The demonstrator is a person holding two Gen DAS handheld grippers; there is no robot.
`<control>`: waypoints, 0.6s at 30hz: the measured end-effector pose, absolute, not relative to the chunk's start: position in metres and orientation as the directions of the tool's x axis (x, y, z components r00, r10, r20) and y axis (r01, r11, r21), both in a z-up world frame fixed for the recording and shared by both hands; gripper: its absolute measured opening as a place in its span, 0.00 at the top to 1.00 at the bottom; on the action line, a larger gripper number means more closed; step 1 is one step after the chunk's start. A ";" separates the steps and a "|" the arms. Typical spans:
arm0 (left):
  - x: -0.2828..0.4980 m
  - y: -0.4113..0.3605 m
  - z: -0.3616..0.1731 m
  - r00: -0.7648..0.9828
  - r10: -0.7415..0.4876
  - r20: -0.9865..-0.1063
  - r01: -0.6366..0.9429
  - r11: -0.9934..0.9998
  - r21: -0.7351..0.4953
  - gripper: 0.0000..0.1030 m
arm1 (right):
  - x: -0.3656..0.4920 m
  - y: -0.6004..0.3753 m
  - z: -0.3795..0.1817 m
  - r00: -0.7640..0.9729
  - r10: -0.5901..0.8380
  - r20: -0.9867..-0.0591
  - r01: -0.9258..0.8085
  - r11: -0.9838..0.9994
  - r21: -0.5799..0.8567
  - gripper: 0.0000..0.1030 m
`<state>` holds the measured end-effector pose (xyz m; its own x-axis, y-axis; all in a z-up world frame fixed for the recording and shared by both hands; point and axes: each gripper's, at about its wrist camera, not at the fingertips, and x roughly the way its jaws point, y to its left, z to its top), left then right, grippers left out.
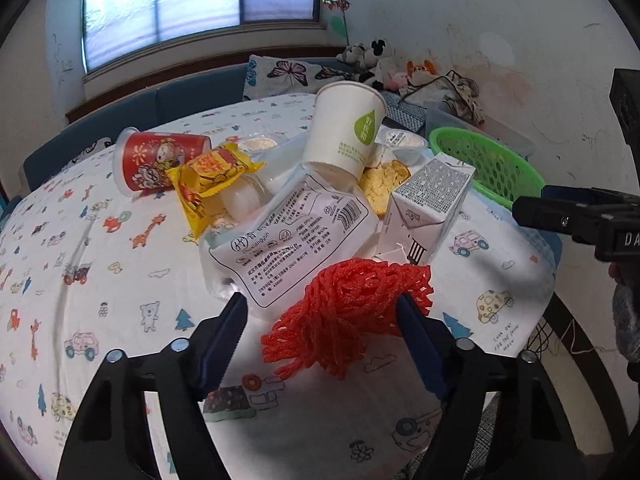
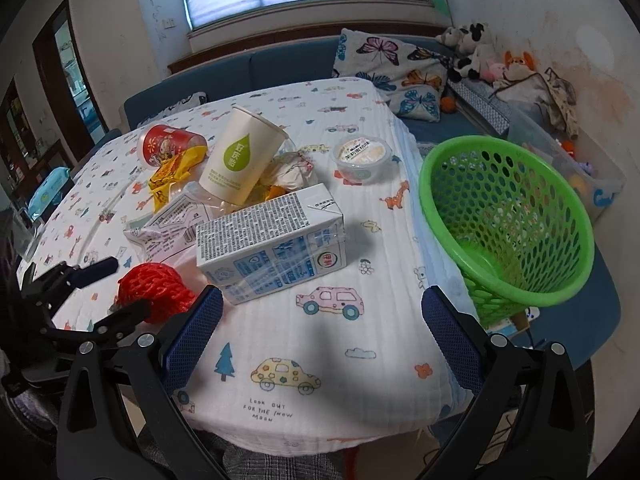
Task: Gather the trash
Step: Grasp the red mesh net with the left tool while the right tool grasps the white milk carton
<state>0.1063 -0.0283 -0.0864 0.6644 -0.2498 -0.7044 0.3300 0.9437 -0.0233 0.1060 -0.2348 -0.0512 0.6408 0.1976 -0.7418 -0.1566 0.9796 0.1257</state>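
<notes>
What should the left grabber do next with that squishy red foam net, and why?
Probably close a little more and pinch it. The left gripper has its blue fingers on either side of the red foam mesh net, which lies on the cartoon-print tablecloth, but a gap shows on the left side. Once held, it can go into the green plastic basket.

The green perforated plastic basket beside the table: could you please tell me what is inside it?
The green perforated plastic basket looks empty: bare mesh wall and floor show inside. Its near rim covers part of the bottom.
</notes>
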 end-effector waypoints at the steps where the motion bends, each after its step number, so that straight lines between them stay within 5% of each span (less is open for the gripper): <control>1: 0.108 -0.028 -0.087 0.659 -0.257 -0.707 0.335 0.942 -0.029 0.30 | 0.108 -0.235 -0.051 0.638 0.199 -0.744 -0.158 0.979 0.126 0.04; 7: 0.116 -0.032 -0.093 0.640 -0.281 -0.715 0.374 0.927 -0.029 0.31 | 0.119 -0.236 -0.052 0.611 0.234 -0.757 -0.187 0.971 0.150 0.04; 18: 0.120 -0.037 -0.096 0.616 -0.324 -0.719 0.420 0.906 -0.048 0.55 | 0.131 -0.228 -0.052 0.524 0.302 -0.796 -0.188 0.953 0.238 0.04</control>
<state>0.1198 -0.0371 -0.0955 0.6156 -0.3235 -0.7185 0.4202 0.9062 -0.0480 0.1313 -0.2281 -0.0517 0.5240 0.3024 -0.7963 -0.1884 0.9528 0.2379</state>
